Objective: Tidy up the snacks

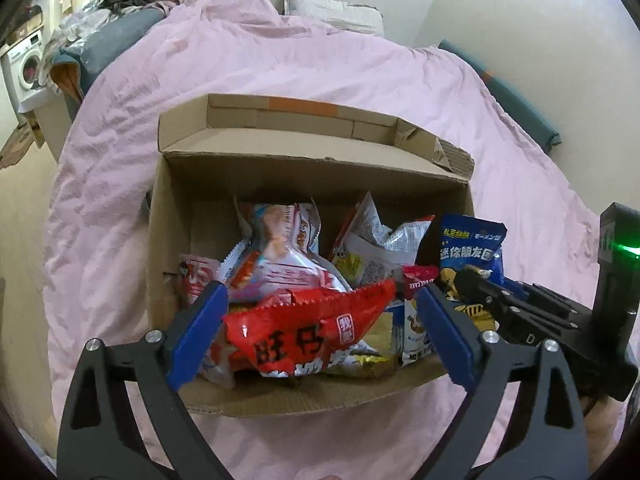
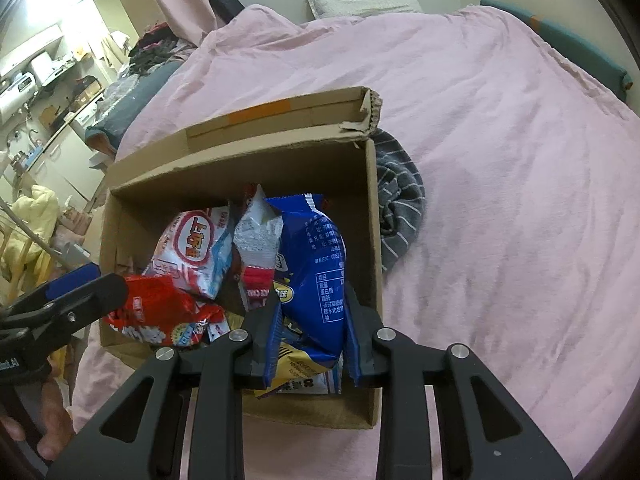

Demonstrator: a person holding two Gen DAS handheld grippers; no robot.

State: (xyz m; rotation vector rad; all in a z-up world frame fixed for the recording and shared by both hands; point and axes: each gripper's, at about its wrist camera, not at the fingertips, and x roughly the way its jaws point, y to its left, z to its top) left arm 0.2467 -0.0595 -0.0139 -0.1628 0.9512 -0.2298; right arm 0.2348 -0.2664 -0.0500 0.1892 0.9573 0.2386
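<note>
An open cardboard box full of snack packets sits on a pink quilt. My left gripper stands open over the box's near side. A red packet lies between its blue pads on top of the pile, and the right pad is clear of it. My right gripper is shut on a blue packet, held upright at the box's right near corner. White and silver packets fill the middle of the box.
The pink quilt spreads around the box. A grey striped cloth lies against the box's right wall. A pillow sits by the far wall. A washing machine and clutter are at the far left. A hand holds the left gripper.
</note>
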